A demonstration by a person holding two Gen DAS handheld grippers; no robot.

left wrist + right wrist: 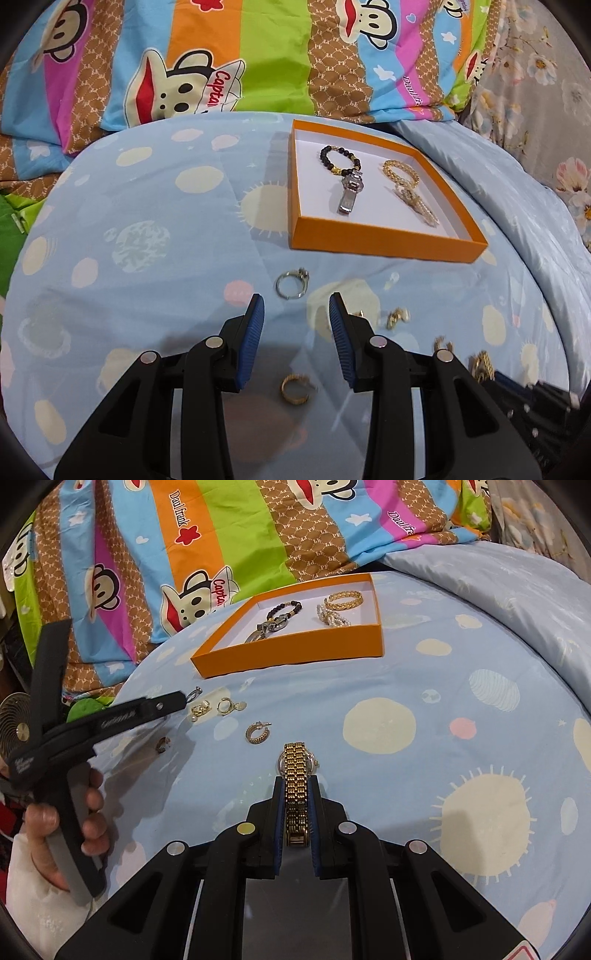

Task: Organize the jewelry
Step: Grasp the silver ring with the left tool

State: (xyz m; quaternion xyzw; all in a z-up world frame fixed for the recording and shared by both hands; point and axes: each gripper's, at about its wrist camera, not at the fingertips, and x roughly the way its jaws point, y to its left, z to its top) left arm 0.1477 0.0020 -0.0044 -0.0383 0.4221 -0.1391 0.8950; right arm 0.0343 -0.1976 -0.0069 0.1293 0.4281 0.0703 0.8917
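An orange box (384, 245) (295, 651) lies on the blue bedspread; it holds a black bead bracelet (336, 160), a silver watch (349, 195), a gold bangle (400, 171) and a pearl piece (417, 206). My left gripper (295, 306) is open and empty above the spread, with a silver ring (291, 284) just ahead of it and a gold ring (294, 388) between its fingers' bases. My right gripper (297, 782) is shut on a gold watch (297, 775) by its band. Gold earrings (258, 733) (201, 709) (225, 705) lie loose to the left.
A striped cartoon quilt (221, 55) is piled behind the box. A pale blue quilt (498, 576) rises at the right. The left gripper's body and the hand holding it (55, 738) fill the left of the right wrist view. More gold pieces (397, 317) lie by the left gripper.
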